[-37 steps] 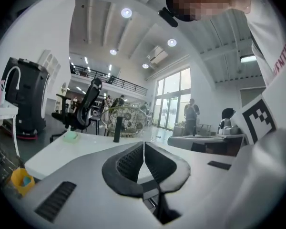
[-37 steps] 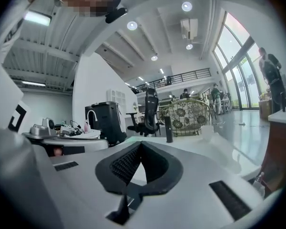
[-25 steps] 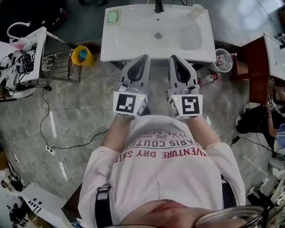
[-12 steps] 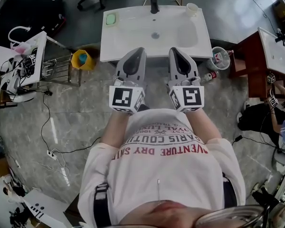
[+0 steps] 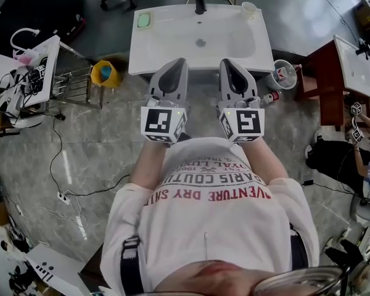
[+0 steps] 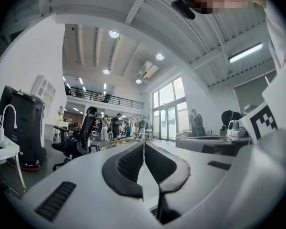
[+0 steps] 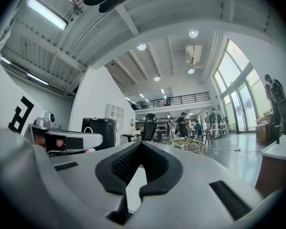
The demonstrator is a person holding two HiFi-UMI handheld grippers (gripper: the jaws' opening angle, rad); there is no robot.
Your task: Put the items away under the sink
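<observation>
At frame left, a yellow bucket (image 5: 105,74) holds something blue; right of the sink (image 5: 172,45), a clear tub (image 5: 285,76) holds red-and-white packaging. A cup (image 5: 250,9) stands on the sink's upper right corner. Left tongs (image 5: 179,62) and right tongs (image 5: 226,64) are both closed and empty, slightly higher in the frame than a second ago.

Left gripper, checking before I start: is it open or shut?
Shut: the left gripper shows its jaw tips touching in its own view, nothing held between.
</observation>
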